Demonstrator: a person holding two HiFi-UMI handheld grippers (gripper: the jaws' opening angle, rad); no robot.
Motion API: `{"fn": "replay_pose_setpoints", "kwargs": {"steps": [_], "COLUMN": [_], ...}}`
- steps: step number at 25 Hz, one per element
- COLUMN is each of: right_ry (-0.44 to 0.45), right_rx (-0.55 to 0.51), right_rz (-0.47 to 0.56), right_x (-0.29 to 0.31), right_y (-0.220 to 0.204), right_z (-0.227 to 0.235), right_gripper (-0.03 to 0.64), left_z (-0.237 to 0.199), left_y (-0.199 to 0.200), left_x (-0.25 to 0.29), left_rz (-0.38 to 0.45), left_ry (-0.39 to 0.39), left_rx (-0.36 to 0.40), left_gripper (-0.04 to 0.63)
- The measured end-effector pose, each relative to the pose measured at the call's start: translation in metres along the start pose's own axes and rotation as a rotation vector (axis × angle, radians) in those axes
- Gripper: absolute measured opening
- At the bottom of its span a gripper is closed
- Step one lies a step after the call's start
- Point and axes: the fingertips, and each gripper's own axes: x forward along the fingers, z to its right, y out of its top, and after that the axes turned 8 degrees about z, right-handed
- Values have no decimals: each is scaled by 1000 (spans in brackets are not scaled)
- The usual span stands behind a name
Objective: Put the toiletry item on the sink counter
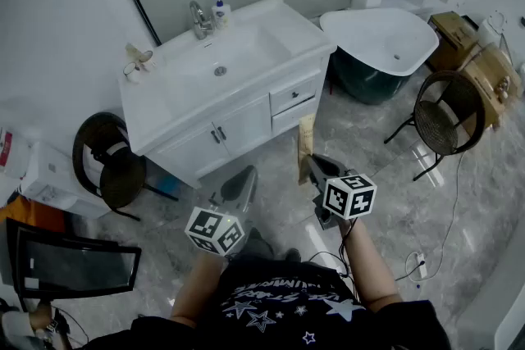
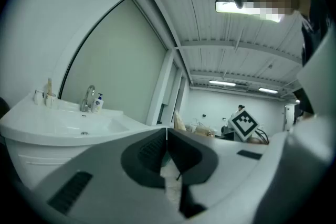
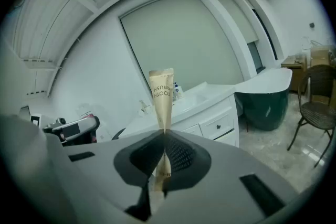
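Observation:
A flat beige toothbrush packet [image 1: 306, 143] stands upright in my right gripper [image 1: 310, 166], whose jaws are shut on its lower end. In the right gripper view the packet [image 3: 161, 93] rises above the closed jaws of the right gripper [image 3: 164, 132], in front of the white sink counter [image 3: 210, 94]. My left gripper [image 1: 243, 179] is shut with nothing in it; its jaws meet in the left gripper view [image 2: 167, 131]. Both grippers hover over the floor, short of the sink counter [image 1: 156, 106]. On the counter are a faucet [image 1: 198, 19], a pump bottle [image 1: 219, 11] and a cup [image 1: 139, 60].
A white bathtub [image 1: 385, 37] stands to the right of the vanity. A round wicker chair [image 1: 447, 115] and cardboard boxes [image 1: 484, 65] are at the far right. A black chair [image 1: 111, 160] sits left of the vanity, and a dark framed panel [image 1: 70, 262] lies at the lower left.

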Motion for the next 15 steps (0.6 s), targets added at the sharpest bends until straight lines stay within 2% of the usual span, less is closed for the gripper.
{"fn": "replay_pose_setpoints", "kwargs": {"steps": [4,15], "right_ry": [0,30], "right_rx": [-5,-39], "right_rz": [-2,-14], "right_x": [2,-11], "right_y": [1,-6], "right_z": [0,-6], "right_gripper": [20,20], "left_z": [1,3], "left_y": [-4,-8], "left_x": [4,-9], "left_rz": [-25,-20], "left_ry": [-7,52], "left_rx": [16,-25], "left_gripper": [21,21]}}
